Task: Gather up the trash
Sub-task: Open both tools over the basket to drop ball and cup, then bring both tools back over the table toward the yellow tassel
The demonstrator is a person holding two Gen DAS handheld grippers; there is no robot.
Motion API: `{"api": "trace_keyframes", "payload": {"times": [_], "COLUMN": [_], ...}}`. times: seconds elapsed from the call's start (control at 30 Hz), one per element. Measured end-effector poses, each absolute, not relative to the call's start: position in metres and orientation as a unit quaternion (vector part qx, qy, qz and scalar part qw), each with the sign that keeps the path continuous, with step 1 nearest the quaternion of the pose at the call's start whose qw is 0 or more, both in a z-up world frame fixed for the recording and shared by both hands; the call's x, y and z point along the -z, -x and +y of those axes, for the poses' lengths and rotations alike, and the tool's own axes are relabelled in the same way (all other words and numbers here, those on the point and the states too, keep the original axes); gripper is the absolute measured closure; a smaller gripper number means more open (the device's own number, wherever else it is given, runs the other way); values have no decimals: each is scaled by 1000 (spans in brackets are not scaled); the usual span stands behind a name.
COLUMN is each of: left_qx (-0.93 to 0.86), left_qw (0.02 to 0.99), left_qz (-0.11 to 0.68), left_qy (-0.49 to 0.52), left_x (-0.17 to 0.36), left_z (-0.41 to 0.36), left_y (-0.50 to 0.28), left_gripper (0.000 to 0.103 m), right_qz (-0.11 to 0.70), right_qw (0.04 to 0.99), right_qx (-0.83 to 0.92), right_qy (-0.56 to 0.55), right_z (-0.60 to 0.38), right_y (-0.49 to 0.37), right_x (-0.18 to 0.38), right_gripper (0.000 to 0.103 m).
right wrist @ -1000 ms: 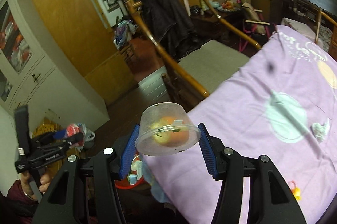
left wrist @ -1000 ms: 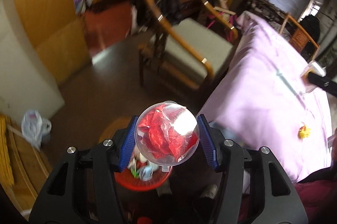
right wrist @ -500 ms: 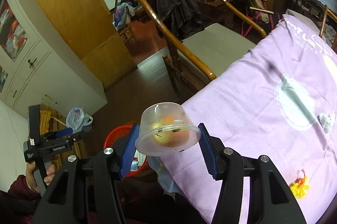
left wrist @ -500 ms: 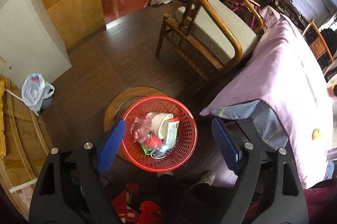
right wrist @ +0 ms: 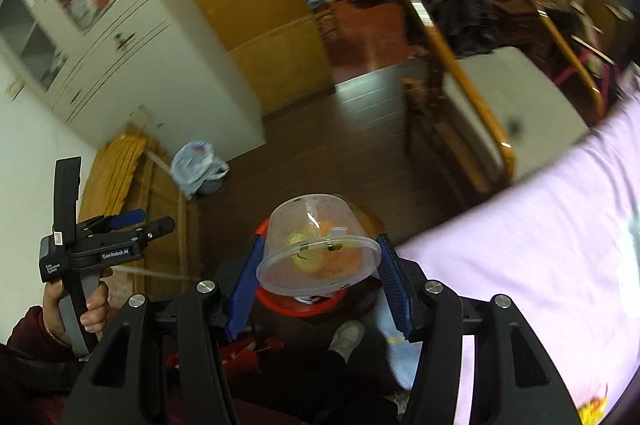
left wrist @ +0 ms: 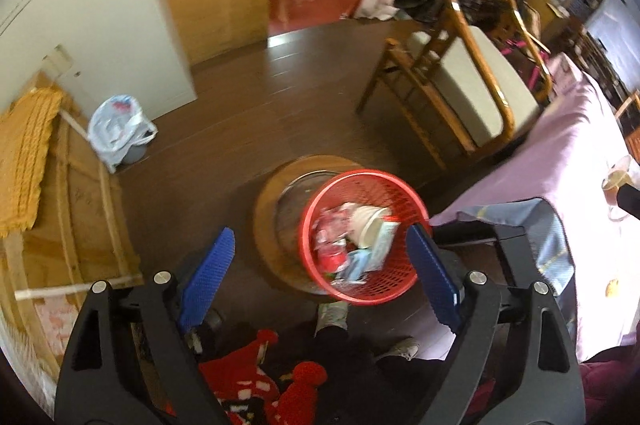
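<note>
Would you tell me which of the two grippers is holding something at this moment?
The right gripper: its pads clamp a clear tub, while the left gripper is open and empty.

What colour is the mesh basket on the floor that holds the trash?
Red. The basket shows best in the left wrist view, standing on the dark floor.

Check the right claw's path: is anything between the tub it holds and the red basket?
Nothing visible. The tub, clamped in the right claw, hangs directly above the basket, whose rim shows just beneath it.
</note>
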State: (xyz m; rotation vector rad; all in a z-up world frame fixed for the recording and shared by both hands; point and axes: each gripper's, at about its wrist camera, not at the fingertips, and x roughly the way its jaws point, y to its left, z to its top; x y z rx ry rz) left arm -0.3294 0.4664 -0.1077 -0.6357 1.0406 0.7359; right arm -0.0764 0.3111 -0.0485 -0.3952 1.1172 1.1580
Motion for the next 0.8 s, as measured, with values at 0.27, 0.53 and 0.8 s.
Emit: {"api": "trace_keyframes", "payload": {"times": [0.27, 0.53, 0.8], "left_qx": [-388, -390, -324], "left_qw": [730, 735, 779], "left_qz": [470, 462, 471], "left_qy": [308, 307, 258], "left_x": [104, 100, 92], "left_z": [478, 486, 476], "left_y": [375, 376, 313], "left_gripper": [18, 18, 18], "right_qz": [483, 480, 476], "right_qw": [632, 630, 691], "right_qx": [-572, -577, -520], "right_qy": [201, 198, 159], "right_z": [369, 385, 335], "right_y": [114, 119, 91], "right_x": [50, 46, 31], "right_gripper": [47, 34, 34]}}
